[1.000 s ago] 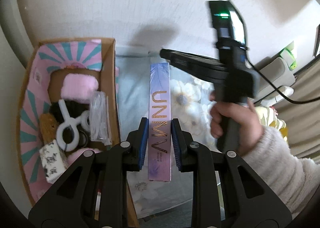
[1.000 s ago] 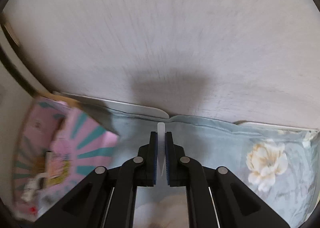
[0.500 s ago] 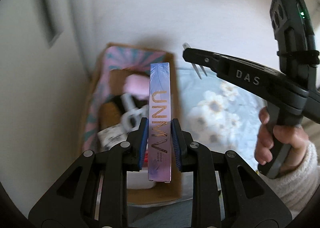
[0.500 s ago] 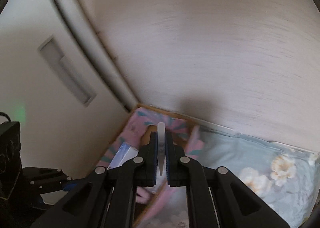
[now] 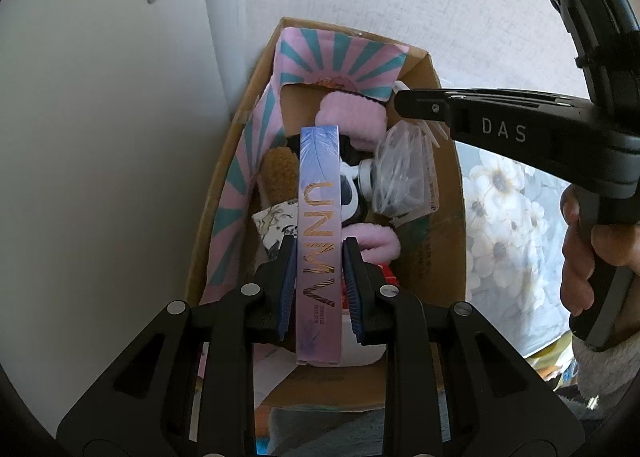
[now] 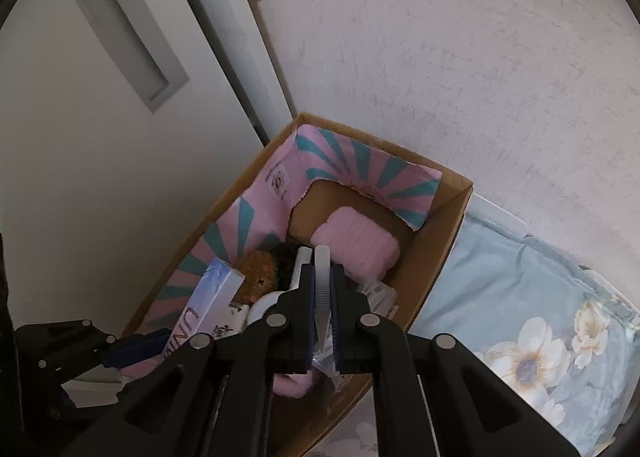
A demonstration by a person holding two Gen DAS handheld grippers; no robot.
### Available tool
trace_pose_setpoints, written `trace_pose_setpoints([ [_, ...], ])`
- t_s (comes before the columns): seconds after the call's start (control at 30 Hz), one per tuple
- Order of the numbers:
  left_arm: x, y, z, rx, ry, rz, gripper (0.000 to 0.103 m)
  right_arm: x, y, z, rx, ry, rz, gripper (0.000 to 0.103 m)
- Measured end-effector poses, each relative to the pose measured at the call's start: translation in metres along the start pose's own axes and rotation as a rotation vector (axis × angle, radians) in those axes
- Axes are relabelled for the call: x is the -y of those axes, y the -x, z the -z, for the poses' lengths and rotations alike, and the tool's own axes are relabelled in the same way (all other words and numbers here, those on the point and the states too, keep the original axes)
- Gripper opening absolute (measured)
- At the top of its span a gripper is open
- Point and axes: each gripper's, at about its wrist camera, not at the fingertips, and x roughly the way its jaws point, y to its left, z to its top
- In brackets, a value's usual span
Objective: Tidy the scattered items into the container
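Observation:
A cardboard box [image 5: 448, 193] with pink and teal striped flaps stands in the corner; it also shows in the right wrist view [image 6: 444, 233]. My left gripper [image 5: 319, 277] is shut on a long purple carton marked UNMV [image 5: 320, 241] and holds it above the box's inside. My right gripper [image 6: 322, 313] is shut on a thin white plastic piece [image 6: 321, 281], also above the box. The right gripper [image 5: 404, 107] reaches over the box's right wall in the left wrist view. The purple carton [image 6: 208, 301] shows at the box's left in the right wrist view.
Inside the box lie a pink fluffy item [image 6: 356, 241], a brown fuzzy item [image 5: 278, 173], a clear plastic bag [image 5: 404, 173] and a small patterned box [image 5: 276, 217]. A floral blue cloth [image 6: 520, 317] covers the surface to the right. White walls [image 5: 100, 137] close in left and behind.
Both grippers have moved left and over the box while keeping their grip. The box now lies right under both held items.

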Motion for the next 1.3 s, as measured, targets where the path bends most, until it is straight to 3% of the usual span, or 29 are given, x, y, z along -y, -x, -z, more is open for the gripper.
trace_pose_setpoints([
  [0.07, 0.0, -0.001, -0.002, 0.0, -0.003, 0.007, 0.02, 0.0, 0.0, 0.001, -0.003, -0.004, -0.003, 0.007],
  [0.13, 0.001, 0.002, -0.002, 0.009, -0.006, 0.027, 0.03, -0.001, 0.0, 0.001, 0.0, -0.004, -0.012, 0.007],
  [0.17, 0.001, 0.004, -0.004, 0.017, 0.001, 0.02, 0.059, -0.001, -0.002, 0.001, 0.003, -0.002, -0.022, 0.007],
  [0.2, 0.001, 0.006, -0.005, 0.026, 0.009, 0.007, 0.095, -0.002, -0.009, 0.001, -0.003, 0.001, -0.027, 0.008],
  [0.23, 0.0, 0.008, -0.006, 0.04, 0.017, -0.002, 0.103, -0.002, -0.009, -0.001, -0.013, 0.002, -0.016, 0.018],
  [0.27, -0.001, 0.013, -0.007, 0.066, 0.022, 0.005, 0.102, -0.003, -0.008, -0.002, -0.014, 0.005, 0.006, 0.035],
  [0.33, -0.003, 0.017, -0.009, 0.076, 0.03, 0.022, 0.102, -0.003, -0.001, -0.003, 0.022, 0.006, 0.027, 0.06],
  [0.43, -0.005, 0.019, -0.011, 0.077, 0.03, -0.006, 0.102, -0.001, 0.012, -0.004, 0.072, -0.007, 0.021, 0.077],
  [0.67, -0.008, 0.019, -0.008, 0.056, 0.044, -0.043, 0.102, 0.006, 0.019, -0.001, 0.078, -0.044, -0.008, 0.077],
  [1.0, 0.004, 0.041, -0.019, 0.068, 0.002, -0.055, 0.102, 0.015, 0.05, 0.005, 0.066, -0.127, 0.05, 0.077],
  [1.3, 0.046, 0.082, -0.054, 0.08, -0.096, -0.021, 0.102, 0.049, 0.129, 0.019, 0.088, -0.331, 0.231, 0.077],
])
